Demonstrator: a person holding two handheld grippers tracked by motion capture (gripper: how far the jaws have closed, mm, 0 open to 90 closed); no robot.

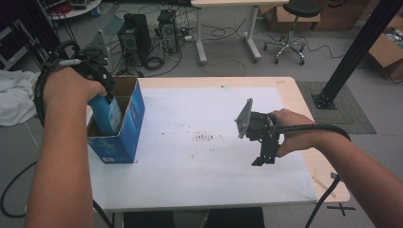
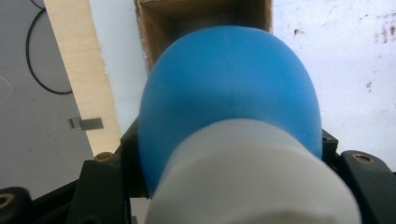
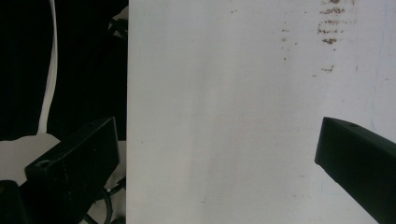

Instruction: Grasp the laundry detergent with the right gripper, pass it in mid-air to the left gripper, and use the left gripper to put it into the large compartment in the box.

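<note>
Blue plastic bottle (image 2: 229,88) with white cap (image 2: 252,177) clamped in left gripper (image 1: 97,71), half down into open blue carton (image 1: 126,128) at table's (image 1: 214,180) left edge. Risk: bottle catching the rim, tipping the carton. Left gripper view shows cardboard interior; high view shows right gripper (image 1: 261,142), jaws apart, idle.

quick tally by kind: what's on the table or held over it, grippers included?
Grippers: 2, left gripper, right gripper
Bottles: 1, blue bottle, gripped by the left one, partly in the box
Boxes: 1, open blue box
Total: 4
</note>
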